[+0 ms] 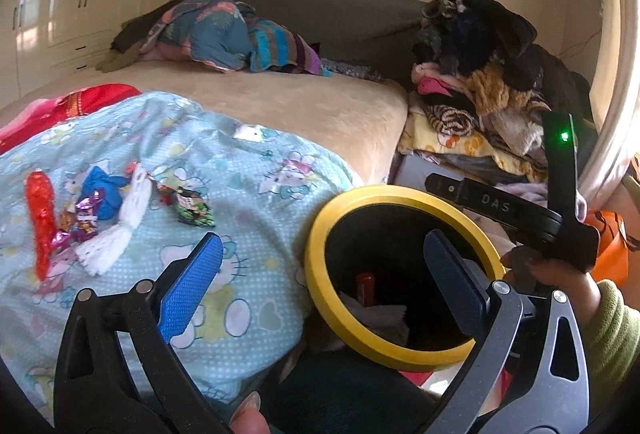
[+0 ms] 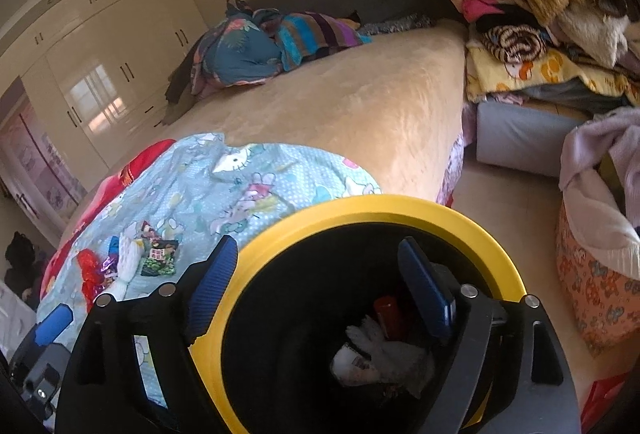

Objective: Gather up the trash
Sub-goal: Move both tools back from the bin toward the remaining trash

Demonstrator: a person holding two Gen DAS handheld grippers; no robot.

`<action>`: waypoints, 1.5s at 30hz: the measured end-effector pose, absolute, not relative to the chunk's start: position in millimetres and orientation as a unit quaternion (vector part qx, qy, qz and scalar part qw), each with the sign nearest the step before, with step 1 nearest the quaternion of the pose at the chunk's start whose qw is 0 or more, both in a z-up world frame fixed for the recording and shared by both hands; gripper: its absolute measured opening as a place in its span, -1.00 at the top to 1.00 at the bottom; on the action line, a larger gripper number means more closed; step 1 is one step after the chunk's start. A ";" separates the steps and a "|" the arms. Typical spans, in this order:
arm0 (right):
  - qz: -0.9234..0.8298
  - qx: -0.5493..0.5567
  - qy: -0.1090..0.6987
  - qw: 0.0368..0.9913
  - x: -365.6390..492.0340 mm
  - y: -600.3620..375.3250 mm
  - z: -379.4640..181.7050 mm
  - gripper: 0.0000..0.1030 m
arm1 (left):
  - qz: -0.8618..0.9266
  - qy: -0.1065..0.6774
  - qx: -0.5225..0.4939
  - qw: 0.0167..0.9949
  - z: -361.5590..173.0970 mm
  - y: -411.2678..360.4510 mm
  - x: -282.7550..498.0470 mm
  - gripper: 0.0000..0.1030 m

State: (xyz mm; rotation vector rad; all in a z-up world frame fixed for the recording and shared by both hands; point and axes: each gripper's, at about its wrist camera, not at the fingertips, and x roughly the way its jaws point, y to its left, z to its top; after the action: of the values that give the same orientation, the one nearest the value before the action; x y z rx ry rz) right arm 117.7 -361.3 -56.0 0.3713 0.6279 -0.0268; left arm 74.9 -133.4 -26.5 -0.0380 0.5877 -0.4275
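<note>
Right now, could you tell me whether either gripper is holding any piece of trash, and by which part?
Nothing is held. The left gripper and right gripper both stand open and empty above the yellow-rimmed bin.

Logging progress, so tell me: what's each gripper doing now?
Left gripper: open, holding nothing.
Right gripper: open, empty, above the bin.

A beige bed (image 1: 304, 106) carries a light blue cartoon blanket (image 1: 248, 194) and bundled clothes (image 1: 224, 34) near cream wardrobes (image 1: 80, 2). Beside it stands a clothes pile (image 1: 480, 82).
</note>
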 end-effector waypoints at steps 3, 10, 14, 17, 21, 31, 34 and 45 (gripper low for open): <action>-0.006 0.173 0.302 0.938 116.4 -351.9 -51.3 -0.60 | -0.198 0.282 -0.027 0.938 -22.8 -125.3 74.2 -0.80; 0.021 0.157 0.296 0.942 115.6 -326.9 -42.7 -0.64 | -0.165 0.259 -0.035 0.951 -11.2 -104.0 71.6 -0.80; 0.037 0.143 0.287 0.946 113.4 -310.8 -34.9 -0.65 | -0.146 0.247 -0.036 0.957 -5.2 -91.3 70.3 -0.80; 0.045 0.138 0.281 0.949 111.0 -302.3 -31.4 -0.67 | -0.137 0.241 -0.037 0.960 -2.4 -83.5 68.8 -0.80; 0.053 0.132 0.275 0.951 108.3 -292.5 -27.7 -0.68 | -0.124 0.232 -0.041 0.964 1.4 -71.0 67.8 -0.80; 0.082 0.104 0.260 0.956 103.6 -260.7 -19.0 -0.70 | -0.086 0.211 -0.047 0.973 10.1 -43.2 63.1 -0.80; 0.088 0.097 0.255 0.958 102.5 -252.6 -15.8 -0.71 | -0.074 0.204 -0.049 0.975 12.2 -33.5 62.1 -0.80; 0.109 0.074 0.254 0.958 103.5 -223.5 -13.8 -0.75 | -0.040 0.195 -0.070 0.978 13.4 2.1 63.3 -0.80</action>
State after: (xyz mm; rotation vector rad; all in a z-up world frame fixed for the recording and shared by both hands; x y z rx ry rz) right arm 103.5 -223.5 -13.8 0.1492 0.5144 0.2208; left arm 63.3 2.1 13.4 -0.1405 0.3931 -0.0796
